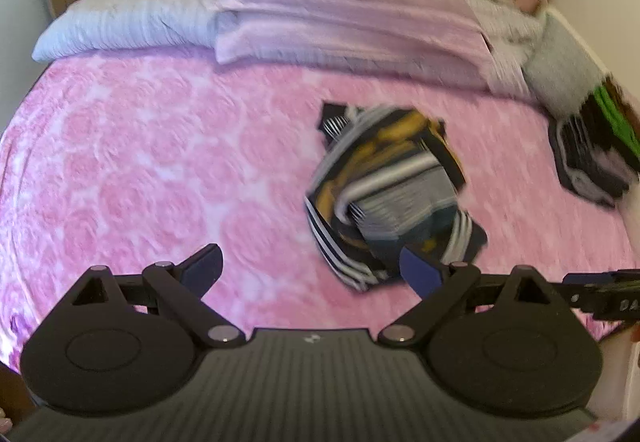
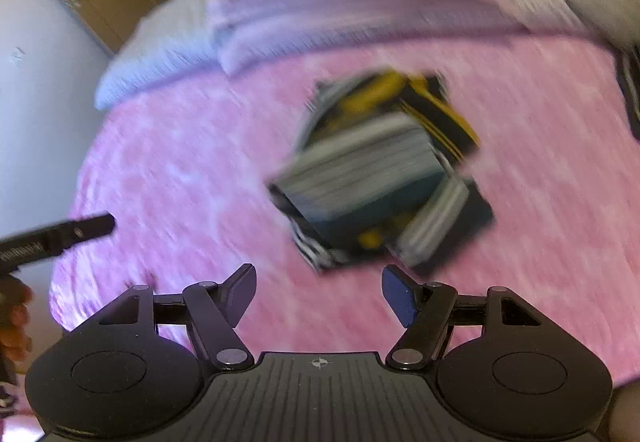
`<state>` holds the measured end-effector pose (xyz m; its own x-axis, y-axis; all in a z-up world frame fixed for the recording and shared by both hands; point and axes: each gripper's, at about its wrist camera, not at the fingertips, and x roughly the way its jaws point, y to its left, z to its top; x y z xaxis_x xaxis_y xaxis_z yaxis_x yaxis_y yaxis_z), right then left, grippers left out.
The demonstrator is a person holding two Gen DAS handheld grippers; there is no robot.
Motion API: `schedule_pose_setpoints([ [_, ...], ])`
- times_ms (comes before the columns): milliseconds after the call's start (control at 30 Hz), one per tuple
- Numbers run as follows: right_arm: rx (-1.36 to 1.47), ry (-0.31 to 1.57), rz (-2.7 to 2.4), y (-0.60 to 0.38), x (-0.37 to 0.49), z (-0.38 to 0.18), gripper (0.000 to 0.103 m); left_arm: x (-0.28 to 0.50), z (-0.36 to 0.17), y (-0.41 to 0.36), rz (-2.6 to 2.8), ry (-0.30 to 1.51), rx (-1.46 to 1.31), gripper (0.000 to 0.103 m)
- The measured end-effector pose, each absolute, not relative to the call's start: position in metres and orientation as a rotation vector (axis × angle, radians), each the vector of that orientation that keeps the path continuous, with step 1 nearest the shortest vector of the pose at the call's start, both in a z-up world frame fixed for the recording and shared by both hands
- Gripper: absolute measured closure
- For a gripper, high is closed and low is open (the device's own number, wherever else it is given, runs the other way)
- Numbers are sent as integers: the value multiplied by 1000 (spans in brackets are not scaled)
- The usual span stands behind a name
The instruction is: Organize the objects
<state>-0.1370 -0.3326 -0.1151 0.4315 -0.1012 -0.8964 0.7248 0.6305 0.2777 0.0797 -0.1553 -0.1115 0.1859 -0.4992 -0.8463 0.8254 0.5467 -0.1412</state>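
On the pink bedspread [image 1: 160,145], the folded striped garment [image 1: 384,185] lies at about one o'clock from the left gripper [image 1: 310,262], whose jaws stand wide and empty. To tidy it well, I judge both should settle squarely over one edge before closing. The right gripper [image 2: 318,290], tilted steeply down, also gapes empty, garment at twelve o'clock.

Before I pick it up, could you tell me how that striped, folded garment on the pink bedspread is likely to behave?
The striped garment looks like soft cloth, so it will probably droop from a single pinch. Its layers lie loosely stacked, so the fold may well come undone when lifted. Pushed across the plush pink bedspread, it would likely bunch rather than slide.
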Motion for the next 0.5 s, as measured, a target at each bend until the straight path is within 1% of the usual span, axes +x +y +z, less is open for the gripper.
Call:
schedule_pose_setpoints([
  [233,779,987,-597,-331,-186,-113,36,25,-97,-166,-1038,960,497,9],
  [500,803,962,-658,-316,-186,-119,36,11,-82,-170,-1119,893,564,9],
])
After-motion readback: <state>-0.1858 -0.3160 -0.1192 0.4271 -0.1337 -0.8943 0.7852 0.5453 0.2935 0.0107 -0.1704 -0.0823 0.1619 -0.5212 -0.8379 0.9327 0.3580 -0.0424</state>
